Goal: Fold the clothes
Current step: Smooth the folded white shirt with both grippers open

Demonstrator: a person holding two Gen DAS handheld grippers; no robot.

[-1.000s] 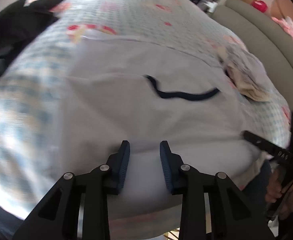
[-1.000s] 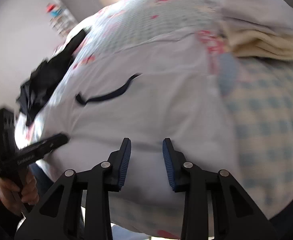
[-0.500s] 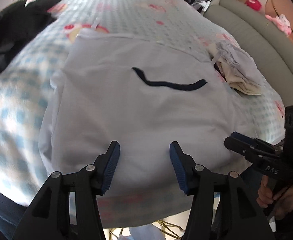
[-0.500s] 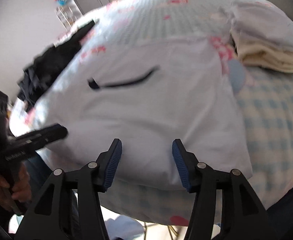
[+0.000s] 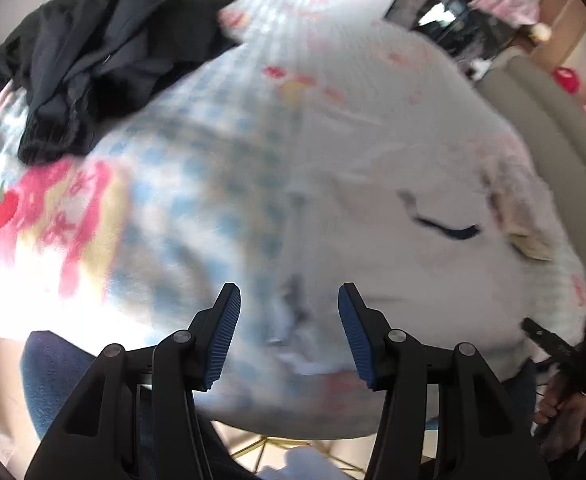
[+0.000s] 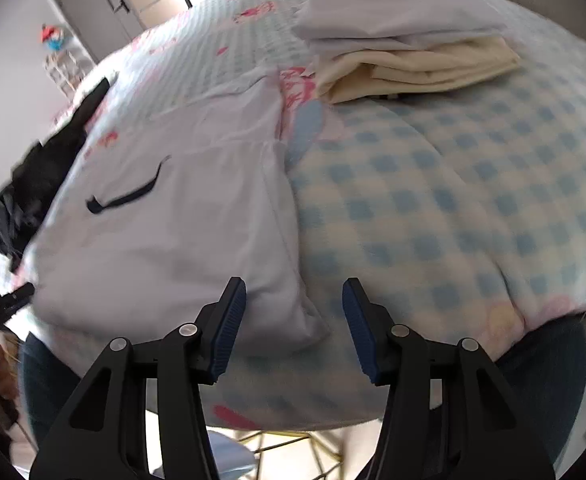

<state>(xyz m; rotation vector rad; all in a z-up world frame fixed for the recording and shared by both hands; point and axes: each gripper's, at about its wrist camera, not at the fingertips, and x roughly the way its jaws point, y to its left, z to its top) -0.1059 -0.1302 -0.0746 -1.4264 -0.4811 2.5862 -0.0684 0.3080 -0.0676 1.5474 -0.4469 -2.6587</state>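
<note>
A white garment (image 6: 181,224) with a dark curved neck trim (image 6: 127,196) lies flat on the checked blanket (image 6: 453,208); in the left wrist view it (image 5: 393,248) is blurred at the right. My left gripper (image 5: 289,334) is open and empty above the garment's near left edge. My right gripper (image 6: 293,320) is open and empty over the garment's near right corner. The right gripper also shows in the left wrist view (image 5: 561,344). The left gripper's tip shows in the right wrist view (image 6: 5,304).
A black clothes heap (image 5: 101,52) lies at the far left of the blanket. A folded stack of cream and white clothes (image 6: 409,48) lies at the far right. A grey sofa back (image 5: 553,128) runs along the right. The blanket's near edge drops off below the grippers.
Both grippers have opened wide and let go of the white garment's near edge. The left one has swung left toward the garment's left side, the right one toward its right corner.
</note>
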